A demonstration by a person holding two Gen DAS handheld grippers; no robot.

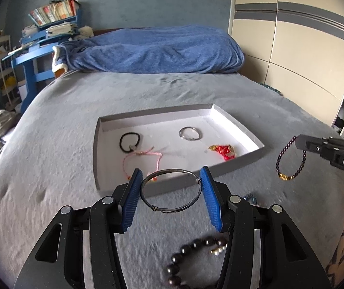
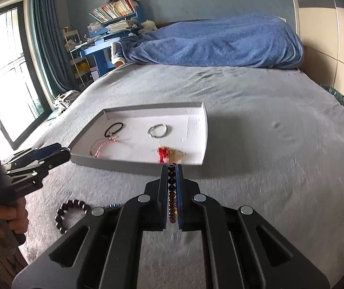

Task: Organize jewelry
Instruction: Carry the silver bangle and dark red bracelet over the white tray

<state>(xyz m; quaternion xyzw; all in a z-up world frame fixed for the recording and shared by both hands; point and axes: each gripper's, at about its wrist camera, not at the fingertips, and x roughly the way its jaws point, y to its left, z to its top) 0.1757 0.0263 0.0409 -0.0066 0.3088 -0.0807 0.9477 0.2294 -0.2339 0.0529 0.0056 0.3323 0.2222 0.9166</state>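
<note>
Left wrist view: left gripper (image 1: 170, 177) holds thin dark wire bangle (image 1: 170, 193) between blue pads, jaws spread to bangle's width, above grey bedspread (image 1: 51, 144) just short of tray. Shallow white tray (image 1: 238, 162) contains black hair tie (image 1: 129, 142), silver ring bangle (image 1: 190, 133), pink cord bracelet (image 1: 143, 160), red bead piece (image 1: 223, 151).

Right wrist view: right gripper (image 2: 172, 168) nearly closed, pinching dark purple bead bracelet (image 2: 171, 192) near tray's front wall. Chunky black bead bracelet (image 2: 69, 213) lies on bedspread.

Dark bead bracelet (image 1: 191, 262) partly cut off
</note>
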